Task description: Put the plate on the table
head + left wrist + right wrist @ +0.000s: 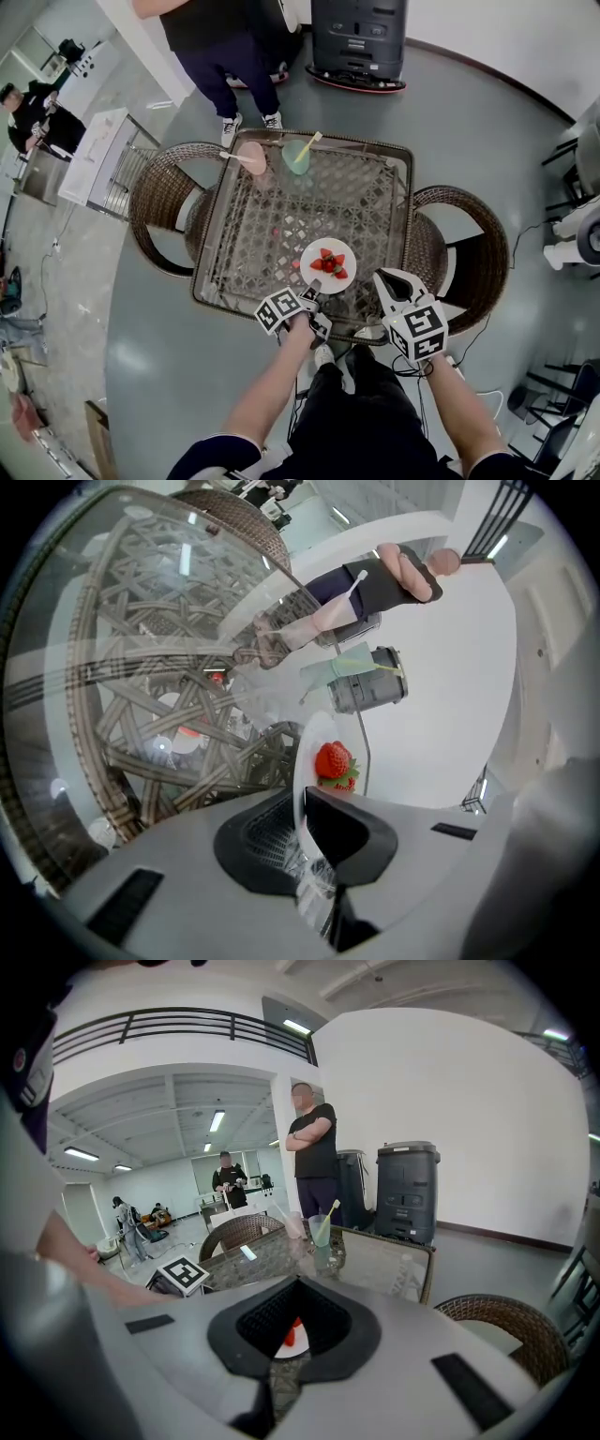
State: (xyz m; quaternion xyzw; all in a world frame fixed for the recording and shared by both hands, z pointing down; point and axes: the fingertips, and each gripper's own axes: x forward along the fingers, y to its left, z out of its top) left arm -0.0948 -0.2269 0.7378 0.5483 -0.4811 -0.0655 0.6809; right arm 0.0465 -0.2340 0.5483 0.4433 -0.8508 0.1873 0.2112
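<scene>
A white plate (328,265) carrying red strawberries (329,264) is over the near right part of the glass-topped wicker table (272,216). I cannot tell whether it rests on the glass. My left gripper (311,295) is at the plate's near left rim. In the left gripper view the jaws of that gripper (302,803) are shut on the plate (314,747), with a strawberry (334,761) just past them. My right gripper (389,278) hangs right of the plate near the table's front edge. Its jaws (292,1283) are shut on nothing, and the plate (286,1344) shows behind them.
A pink cup (251,157) and a green cup (297,156), each with a stick in it, stand at the table's far edge. Wicker chairs (164,206) (469,244) flank the table. A person (225,56) and a black machine (361,42) stand beyond it.
</scene>
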